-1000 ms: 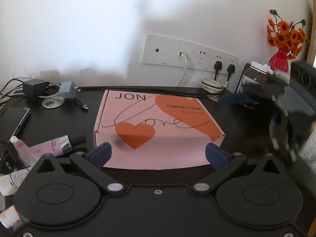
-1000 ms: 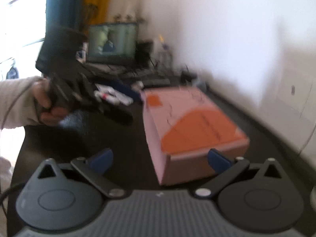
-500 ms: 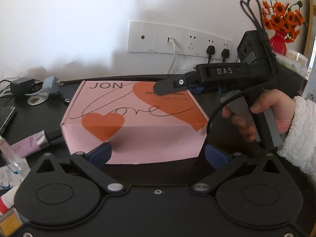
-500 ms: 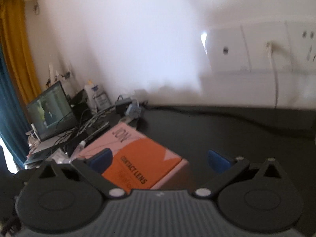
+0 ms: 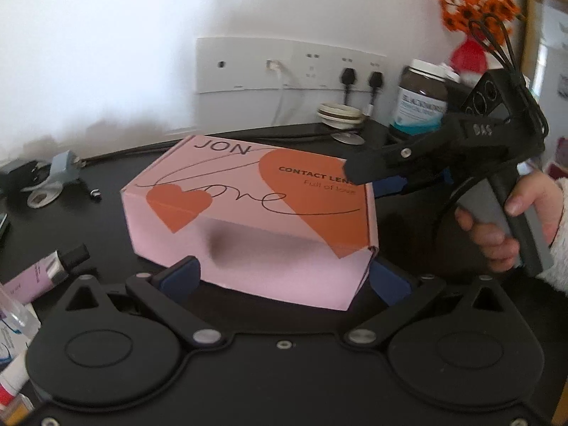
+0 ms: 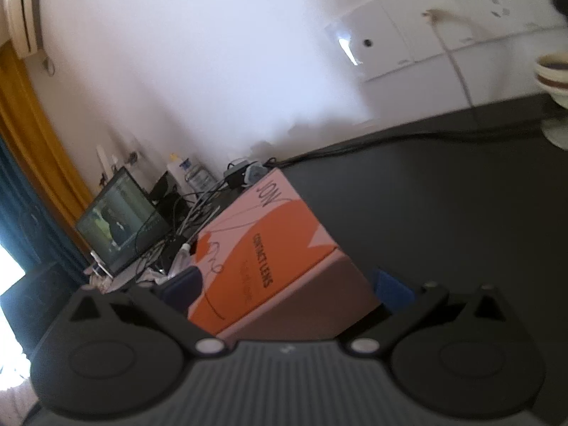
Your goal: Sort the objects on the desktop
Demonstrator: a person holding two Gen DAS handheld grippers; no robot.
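A pink and orange "JON Contact Lens" box lies on the black desk. My left gripper is open, its blue fingertips at the box's near side, one by each front corner. My right gripper is open at the box's right end, its left fingertip over the lid and its right one beside the end wall. In the left wrist view the right gripper reaches in from the right, held by a hand.
A purple tube and small bottles lie at the left. A charger and cables sit behind. A brown jar, a stack of lids and orange flowers stand at the back right. A laptop stands far left.
The right gripper swung round from the far right and came in at the box's right end. My left gripper moved closer to the box's front side.
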